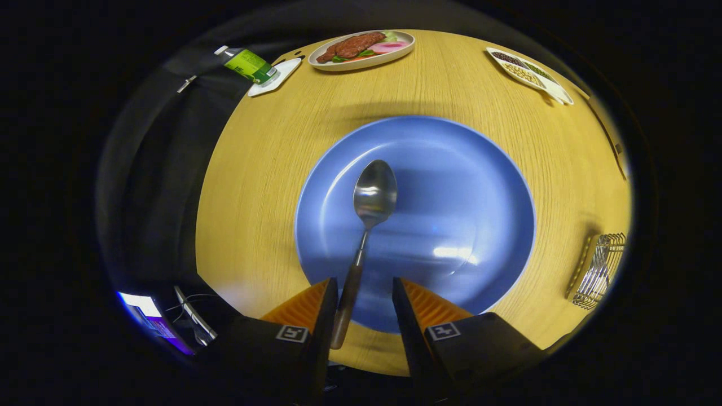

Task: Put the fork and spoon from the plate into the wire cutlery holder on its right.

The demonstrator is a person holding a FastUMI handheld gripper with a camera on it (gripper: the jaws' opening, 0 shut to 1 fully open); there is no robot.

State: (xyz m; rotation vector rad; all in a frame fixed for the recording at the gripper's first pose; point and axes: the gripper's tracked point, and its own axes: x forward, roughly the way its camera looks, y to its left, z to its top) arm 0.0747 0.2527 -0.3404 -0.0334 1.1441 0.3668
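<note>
On the far left of the surface (265,169) stands a bottle (248,65). The gripper (364,307) is released, with its jaws apart. The spoon (369,208) lies on the blue plate (468,186), its handle beside the left finger and its long axis pointing straight ahead. I see no fork. The wire cutlery holder (601,270) stands well apart at the right, with nothing between.

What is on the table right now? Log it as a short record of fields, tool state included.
surface: round wooden table
plate: blue plate, just ahead of the tool
spoon: spoon on the plate, bowl pointing away, handle between the fingers beside the left one
fork: not on the plate
holder: wire cutlery holder, right of the plate
tool: tool open, fingers apart either side of the handle
far side: food dish, bottle, divided tray
</note>
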